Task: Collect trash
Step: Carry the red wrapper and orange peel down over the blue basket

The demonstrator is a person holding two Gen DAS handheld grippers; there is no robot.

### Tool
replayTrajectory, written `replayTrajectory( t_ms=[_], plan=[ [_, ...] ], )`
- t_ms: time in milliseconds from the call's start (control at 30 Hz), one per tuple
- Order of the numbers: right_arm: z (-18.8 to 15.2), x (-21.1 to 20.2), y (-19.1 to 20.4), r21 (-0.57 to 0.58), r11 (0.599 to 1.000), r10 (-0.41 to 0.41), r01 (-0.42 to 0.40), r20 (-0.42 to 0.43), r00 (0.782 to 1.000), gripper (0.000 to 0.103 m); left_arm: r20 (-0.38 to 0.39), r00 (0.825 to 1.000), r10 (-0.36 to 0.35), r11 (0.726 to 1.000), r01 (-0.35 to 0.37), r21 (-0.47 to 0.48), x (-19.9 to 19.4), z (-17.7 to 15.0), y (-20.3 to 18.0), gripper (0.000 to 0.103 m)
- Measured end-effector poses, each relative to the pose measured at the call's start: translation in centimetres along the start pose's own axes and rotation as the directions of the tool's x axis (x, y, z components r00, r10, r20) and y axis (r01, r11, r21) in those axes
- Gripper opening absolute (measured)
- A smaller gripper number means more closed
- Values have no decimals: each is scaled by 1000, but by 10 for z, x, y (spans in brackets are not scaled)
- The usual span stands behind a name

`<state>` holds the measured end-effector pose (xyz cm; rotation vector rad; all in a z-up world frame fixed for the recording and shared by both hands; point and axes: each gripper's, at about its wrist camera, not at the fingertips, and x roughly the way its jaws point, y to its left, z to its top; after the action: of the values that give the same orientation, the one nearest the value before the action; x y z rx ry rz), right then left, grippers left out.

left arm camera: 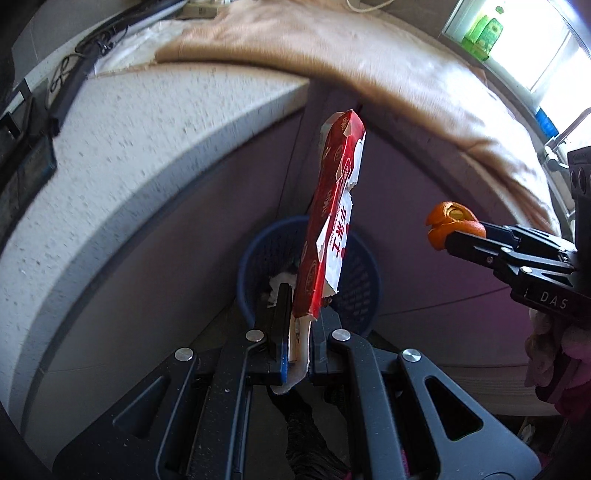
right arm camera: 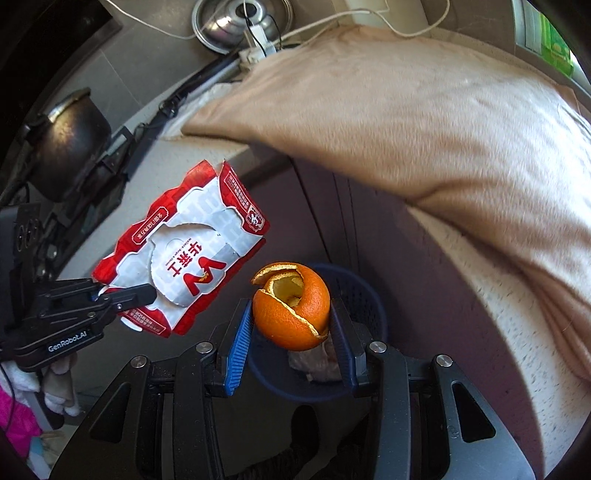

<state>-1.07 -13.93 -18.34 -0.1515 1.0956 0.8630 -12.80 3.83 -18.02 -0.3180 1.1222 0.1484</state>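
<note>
**Both grippers loaded above the blue basket**

Now each gripper carries a piece of trash over the same bin. The left gripper [left arm camera: 299, 314] has its jaws pressed together on the lower edge of a flattened red-and-white carton [left arm camera: 332, 221], which stands up almost on edge in the left wrist view; the right wrist view shows its broad printed face, with the left gripper [right arm camera: 147, 293] pinching it near one corner. The right gripper [right arm camera: 291, 325] is clamped on an orange peel [right arm camera: 291, 306] — a hollow, nearly whole shell, torn open at the top — with one blue-ribbed pad against each side. From the left wrist camera that peel [left arm camera: 452, 225] shows at the tip of the right gripper [left arm camera: 448, 236], well to the right of the carton.

Below both loads sits a round blue mesh basket [left arm camera: 358, 280], on the floor against a purple-grey panel. Some pale crumpled scraps already lie inside it [right arm camera: 317, 363]. Neither the carton nor the peel touches the basket [right arm camera: 365, 299]; both hang in the air above it.

A speckled white counter [left arm camera: 147, 166] curves around the scene, and a tan cloth [right arm camera: 424, 129] is draped over its edge — above and behind the basket. Green bottles [left arm camera: 484, 33] stand at a bright window at the upper right.
</note>
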Motion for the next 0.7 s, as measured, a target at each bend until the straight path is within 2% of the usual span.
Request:
replayTrajectory(
  t_ms=[333, 700],
  plan=[
    [-17, 40, -9, 2, 1000, -31, 31, -80, 996, 40, -113, 993, 20, 1000, -21, -11, 61, -12, -1, 4],
    [-23, 78, -5, -13, 998, -63, 62, -127, 990, 40, -162, 986, 34, 999, -36, -8, 98, -9, 3, 6]
  ],
)
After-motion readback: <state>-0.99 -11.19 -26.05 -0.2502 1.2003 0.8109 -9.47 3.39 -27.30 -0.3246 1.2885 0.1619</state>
